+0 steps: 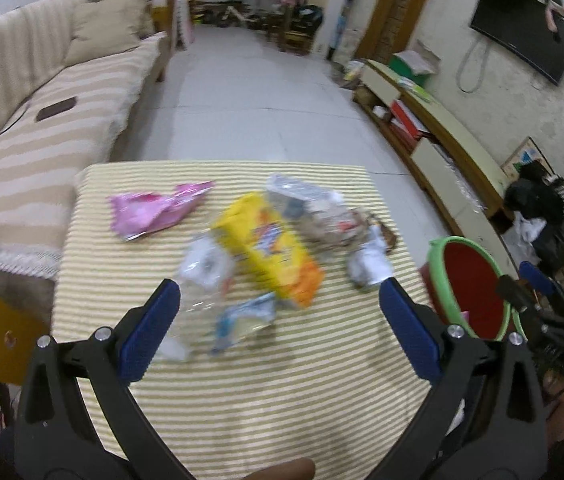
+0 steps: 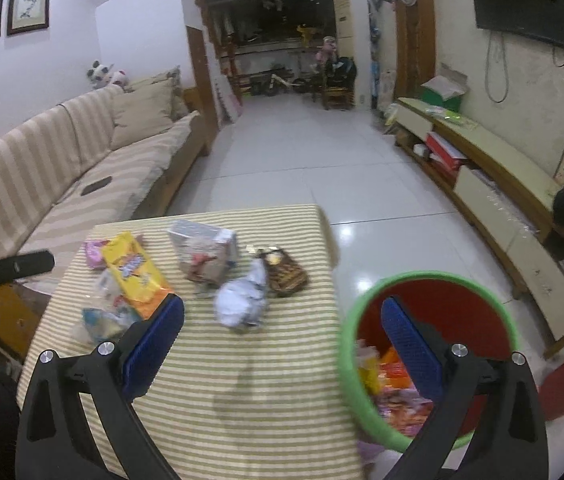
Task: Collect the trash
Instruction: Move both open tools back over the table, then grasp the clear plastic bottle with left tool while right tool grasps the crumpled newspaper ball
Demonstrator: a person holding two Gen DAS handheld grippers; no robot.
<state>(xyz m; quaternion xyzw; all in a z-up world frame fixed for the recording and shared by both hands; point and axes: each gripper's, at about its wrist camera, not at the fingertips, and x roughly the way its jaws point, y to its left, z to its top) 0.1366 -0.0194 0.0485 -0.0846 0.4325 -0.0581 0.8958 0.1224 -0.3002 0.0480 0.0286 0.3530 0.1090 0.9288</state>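
We hold both the left tongs (image 1: 280, 304) and the right tongs (image 2: 282, 320) wide and empty over the desk (image 2: 274, 380), beside the red bin (image 2: 442, 300)

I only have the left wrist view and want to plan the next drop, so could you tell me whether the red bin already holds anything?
Observer: Yes. The right wrist view looks down into the red bin, and orange and pink wrappers lie at its bottom.
Operator: Thank you. Is the right gripper carrying anything?
Observer: No, the right gripper is open with nothing between its fingers.
Operator: And what is the dark item behind the crumpled white piece?
Observer: It is a brown patterned pouch, lying flat on the table against the crumpled white piece.
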